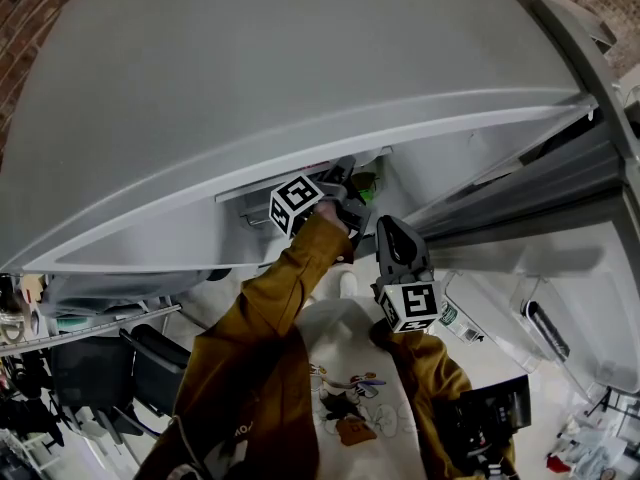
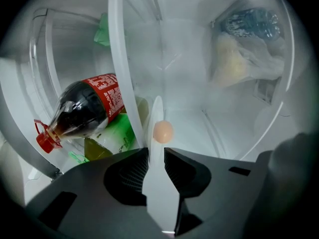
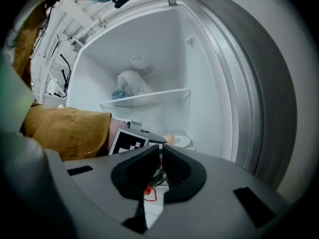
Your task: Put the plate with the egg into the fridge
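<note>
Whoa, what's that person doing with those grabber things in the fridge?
A person is putting a plate with an egg on it into the open fridge. The left gripper reaches inside with the plate's rim between its jaws, which stand apart and don't seem to squeeze it. The plate looks set down on a lower shelf, with a cola bottle lying to its left. The right gripper hangs in front of the fridge, jaws together, holding nothing.

Nothing here reads clearly to me. The cola bottle wears a red label with white print too small to make out, and the green packet under it has illegible lettering. The left marker cube and right marker cube show only black-and-white square patterns
</note>
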A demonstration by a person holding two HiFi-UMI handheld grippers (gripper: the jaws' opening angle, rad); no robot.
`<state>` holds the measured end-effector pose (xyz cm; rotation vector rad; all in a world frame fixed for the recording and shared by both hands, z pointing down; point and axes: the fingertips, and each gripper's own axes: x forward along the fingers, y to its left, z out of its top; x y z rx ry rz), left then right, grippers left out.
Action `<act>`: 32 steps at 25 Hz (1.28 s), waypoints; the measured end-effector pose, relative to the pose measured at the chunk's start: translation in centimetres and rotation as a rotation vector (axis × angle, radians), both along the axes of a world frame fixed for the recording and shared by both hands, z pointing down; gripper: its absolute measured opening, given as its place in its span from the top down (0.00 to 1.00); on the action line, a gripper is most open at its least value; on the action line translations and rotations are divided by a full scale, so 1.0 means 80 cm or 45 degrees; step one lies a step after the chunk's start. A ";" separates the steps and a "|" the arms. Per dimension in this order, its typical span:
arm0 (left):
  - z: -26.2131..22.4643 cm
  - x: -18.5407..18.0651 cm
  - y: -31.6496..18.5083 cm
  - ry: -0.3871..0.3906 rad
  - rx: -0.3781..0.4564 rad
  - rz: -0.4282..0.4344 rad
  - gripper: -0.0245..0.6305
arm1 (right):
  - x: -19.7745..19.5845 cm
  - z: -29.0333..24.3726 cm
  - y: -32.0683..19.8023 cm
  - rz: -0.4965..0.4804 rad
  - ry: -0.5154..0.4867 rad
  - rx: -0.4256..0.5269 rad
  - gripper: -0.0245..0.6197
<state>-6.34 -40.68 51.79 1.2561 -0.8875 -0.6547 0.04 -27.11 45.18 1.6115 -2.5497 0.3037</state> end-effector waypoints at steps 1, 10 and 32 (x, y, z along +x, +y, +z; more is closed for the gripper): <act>-0.001 0.000 0.000 -0.008 0.002 0.002 0.83 | 0.002 0.003 0.001 0.002 0.003 0.000 0.95; 0.000 -0.011 0.016 -0.059 0.015 0.019 0.81 | -0.004 0.000 0.008 0.002 -0.002 -0.001 0.95; -0.086 -0.016 0.141 -0.763 0.677 0.305 0.95 | -0.012 -0.030 0.002 0.018 0.010 0.067 0.95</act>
